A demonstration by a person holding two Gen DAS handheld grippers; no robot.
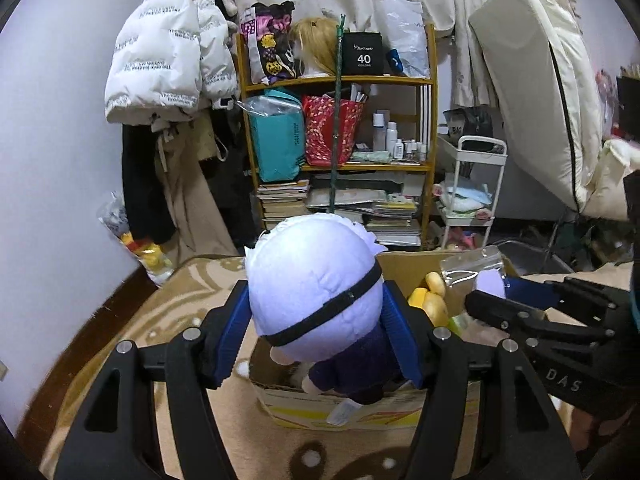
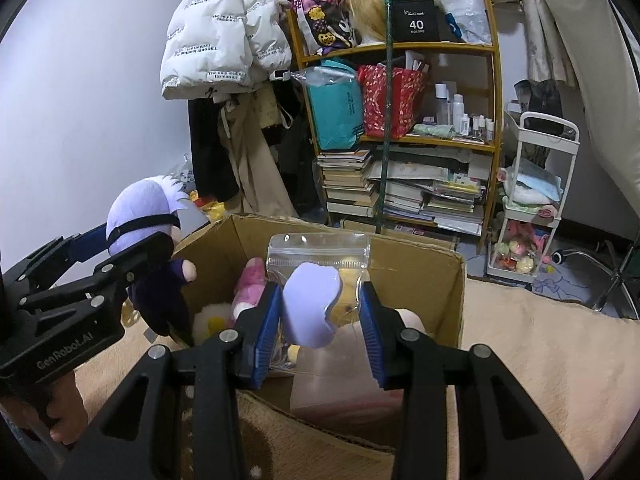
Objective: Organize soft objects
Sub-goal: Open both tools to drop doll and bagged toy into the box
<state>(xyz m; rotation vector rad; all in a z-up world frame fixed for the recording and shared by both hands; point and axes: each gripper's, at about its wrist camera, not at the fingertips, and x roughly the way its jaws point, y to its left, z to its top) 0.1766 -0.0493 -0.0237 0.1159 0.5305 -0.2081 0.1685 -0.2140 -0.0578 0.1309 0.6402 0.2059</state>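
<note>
My left gripper is shut on a plush doll with a pale lilac head, black blindfold band and dark purple body, held over the left end of an open cardboard box. The doll also shows in the right wrist view. My right gripper is shut on a clear zip bag with a lilac soft piece inside, held above the box. The box holds several plush toys: pink, white, yellow.
The box sits on a beige patterned blanket. Behind it stand a wooden shelf with bags and books, a white cart, hanging coats and an upright mattress.
</note>
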